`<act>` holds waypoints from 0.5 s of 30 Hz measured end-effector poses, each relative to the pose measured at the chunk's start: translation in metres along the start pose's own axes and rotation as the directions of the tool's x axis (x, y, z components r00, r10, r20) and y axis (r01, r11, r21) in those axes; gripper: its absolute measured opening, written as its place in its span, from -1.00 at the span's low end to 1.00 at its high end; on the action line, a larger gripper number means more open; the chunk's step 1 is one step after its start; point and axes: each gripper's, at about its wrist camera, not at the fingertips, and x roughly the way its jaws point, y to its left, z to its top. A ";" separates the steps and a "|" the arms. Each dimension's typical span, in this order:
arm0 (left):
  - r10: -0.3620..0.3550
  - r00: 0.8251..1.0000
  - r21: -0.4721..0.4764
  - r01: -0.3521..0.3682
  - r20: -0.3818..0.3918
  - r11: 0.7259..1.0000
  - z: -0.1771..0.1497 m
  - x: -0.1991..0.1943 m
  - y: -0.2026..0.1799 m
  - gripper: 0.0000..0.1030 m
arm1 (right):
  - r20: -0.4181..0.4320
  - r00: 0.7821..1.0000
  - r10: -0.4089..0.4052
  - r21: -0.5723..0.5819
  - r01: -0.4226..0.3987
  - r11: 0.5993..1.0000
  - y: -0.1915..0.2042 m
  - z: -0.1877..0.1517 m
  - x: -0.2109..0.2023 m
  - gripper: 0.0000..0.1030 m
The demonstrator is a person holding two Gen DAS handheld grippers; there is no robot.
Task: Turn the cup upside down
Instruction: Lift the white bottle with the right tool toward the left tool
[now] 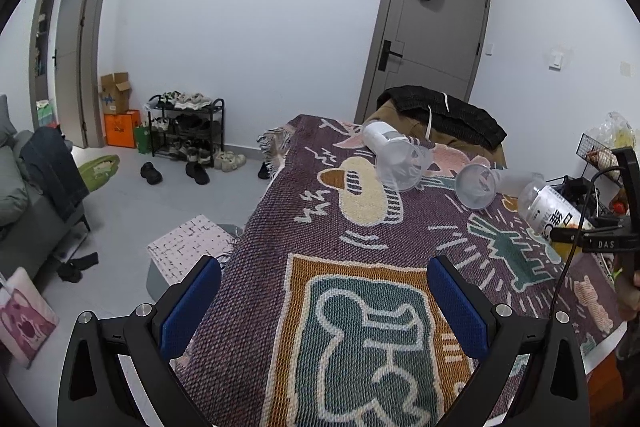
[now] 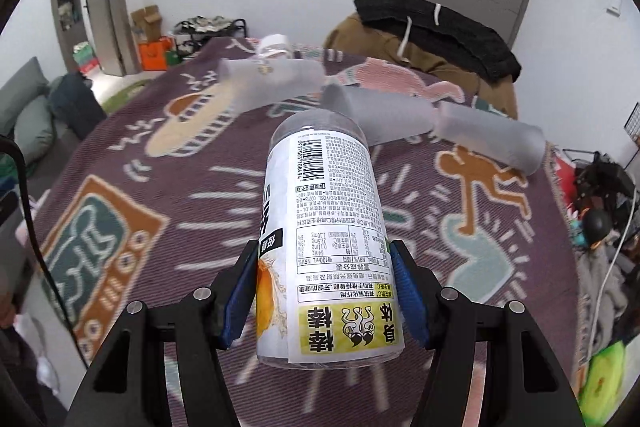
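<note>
R gripper (image 2: 324, 279) is clamped on the labelled cup (image 2: 320, 227), blue pads pressing both sides of its lower body; the cup is clear plastic w/ a white printed sleeve (barcode, text, yellow band), a smooth cylinder held off the woven blanket (image 2: 120, 155) and tilted away from the cam, far end pointing toward the middle of the table. In the L wrist view the same cup (image 1: 554, 209) shows at the right edge, pinched by the R gripper (image 1: 600, 241). L gripper (image 1: 324, 291) hovers over the near part of the blanket w/ jaws wide apart, nothing between the blue ribbed pads (image 1: 188, 307). Blanket is coarse knit, purple ground w/ orange, teal and cream cartoon shapes, fringe at the far left corner; its left edge drops to grey floor, so open room there. Ahead of the held cup lie frosted translucent cups on their sides: one (image 2: 272, 75) at far left-centre, one (image 2: 380, 115) just beyond the held cup, one (image 2: 492, 139) to the right near the blanket's edge. Another labelled cup (image 2: 274, 47) sits behind them. Dark and tan clothing (image 2: 436, 27) is piled at the far edge, before a grey door (image 1: 432, 39). Shoe rack (image 1: 186, 125) stands on the floor by the wall, well apart.
</note>
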 end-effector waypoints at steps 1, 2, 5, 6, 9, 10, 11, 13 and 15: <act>0.000 1.000 -0.001 0.000 -0.001 1.000 -0.001 -0.001 0.000 1.00 | 0.004 1.000 0.014 0.006 -0.014 1.000 0.005 -0.004 -0.002 0.24; 0.001 1.000 -0.002 -0.001 -0.001 1.000 -0.002 -0.003 0.001 1.00 | 0.008 1.000 0.021 0.012 -0.021 1.000 0.007 -0.007 -0.003 0.24; 0.007 1.000 0.007 -0.007 -0.006 1.000 -0.007 -0.006 0.003 1.00 | 0.009 0.999 0.035 0.027 -0.036 0.999 0.025 -0.020 -0.003 0.24; 0.008 1.000 0.010 -0.007 -0.011 1.000 -0.008 -0.007 0.004 1.00 | 0.007 0.999 0.037 0.030 -0.038 0.999 0.029 -0.023 -0.003 0.24; 0.009 1.000 0.013 -0.009 -0.025 1.000 -0.012 -0.008 0.006 1.00 | 0.008 0.999 0.052 0.051 -0.053 0.997 0.040 -0.034 -0.002 0.24; 0.010 0.999 0.014 -0.009 -0.030 1.000 -0.014 -0.008 0.006 1.00 | 0.015 0.999 0.047 0.061 -0.048 0.997 0.043 -0.037 -0.001 0.24; 0.010 0.999 0.015 -0.010 -0.034 1.000 -0.016 -0.008 0.007 1.00 | 0.023 0.999 0.040 0.069 -0.042 0.997 0.045 -0.039 -0.001 0.24; 0.010 0.999 0.017 -0.009 -0.045 1.000 -0.021 -0.009 0.008 1.00 | 0.037 0.999 0.012 0.088 -0.015 0.996 0.048 -0.045 0.000 0.24; 0.002 0.998 0.017 -0.001 -0.064 1.000 -0.027 -0.008 0.009 1.00 | 0.039 0.999 0.011 0.108 -0.016 0.994 0.048 -0.050 0.006 0.24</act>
